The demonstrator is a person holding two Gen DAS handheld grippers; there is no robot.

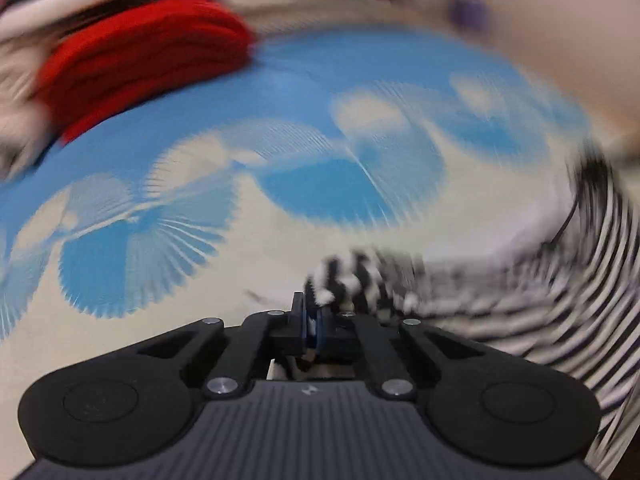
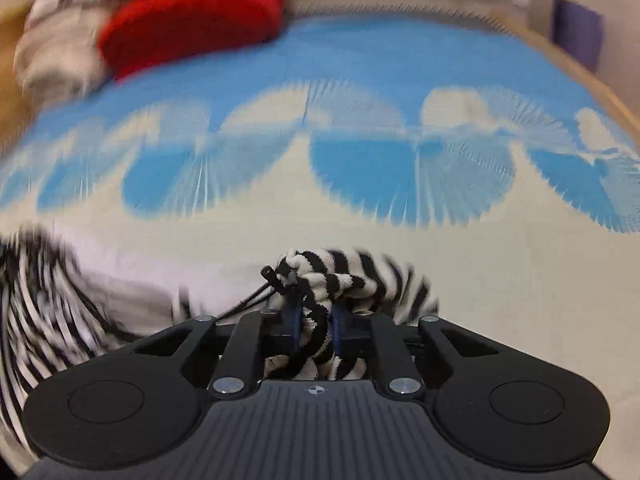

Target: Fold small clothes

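While both views are smeared by motion blur, the main facts read clearly enough. Right gripper (image 2: 316, 322): jaws nearly closed, pinching a bunched edge of the black-and-white striped garment (image 2: 352, 276) between the blue pads (image 2: 337, 326); a thin dark cord (image 2: 244, 304) trails from the bunch toward the left of that view. Left gripper (image 1: 311, 320): jaws drawn almost together, with what looks like a sliver of cloth between them, but blur prevents confirming a grip on the striped fabric that sits just beyond its tips.

Garment location: spread low across the blue and cream patterned sheet (image 2: 360, 80), running between the 2 grippers; its body lies to the right in the left wrist view and to the left in the right wrist view. A red folded item (image 2: 192, 16) rests at the far end of the sheet, well apart, beside pale cloth (image 2: 60, 56).

Judgement: step in hand is carrying 2 held points of the garment, either to lay it flat or to make a first fold. Stage looks early; no neat fold visible.

Next move calls for keeping both pinches level, holding the fabric taut between them, and lowering it onto bare sheet without dragging in the cord.
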